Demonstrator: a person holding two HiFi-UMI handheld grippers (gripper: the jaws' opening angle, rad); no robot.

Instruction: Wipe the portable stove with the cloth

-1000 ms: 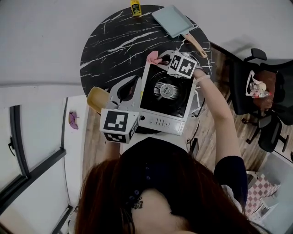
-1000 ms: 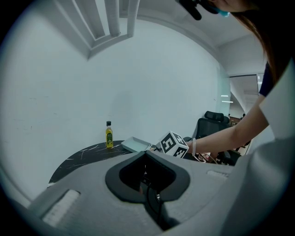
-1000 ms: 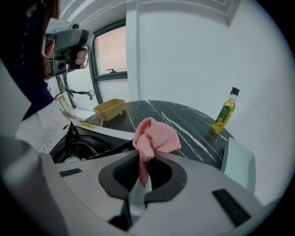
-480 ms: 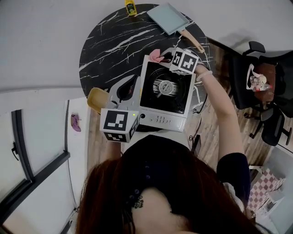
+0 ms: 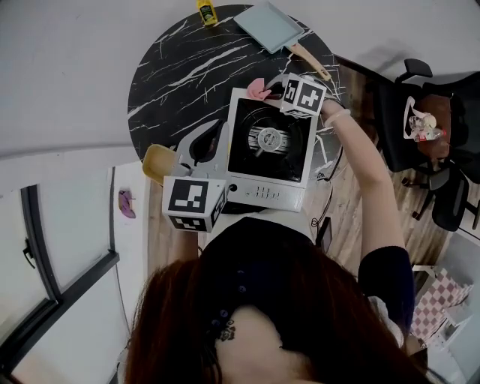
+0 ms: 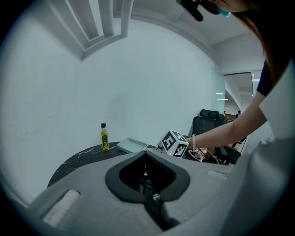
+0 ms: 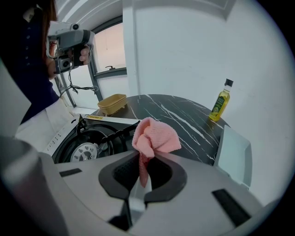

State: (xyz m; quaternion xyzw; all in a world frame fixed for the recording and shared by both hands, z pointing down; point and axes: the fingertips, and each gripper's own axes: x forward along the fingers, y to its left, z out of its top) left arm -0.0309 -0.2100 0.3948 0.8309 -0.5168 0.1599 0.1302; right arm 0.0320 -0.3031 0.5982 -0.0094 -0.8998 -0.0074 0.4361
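Note:
The portable stove, silver with a black top and a round burner, sits at the near edge of the round black marble table. My right gripper is at the stove's far edge, shut on a bunched pink cloth. In the right gripper view the cloth stands up out of the gripper, with the burner down to the left. My left gripper hovers beside the stove's left side, jaws together and holding nothing; in its own view the gripper shows nothing between them.
A pale blue pan with a wooden handle and a yellow oil bottle stand at the table's far side. A tan bowl sits at the table's left edge. Office chairs stand to the right. A cable hangs by the stove's right side.
The right gripper and the pink cloth have shifted a little along the stove's far edge. The left gripper has hardly moved.

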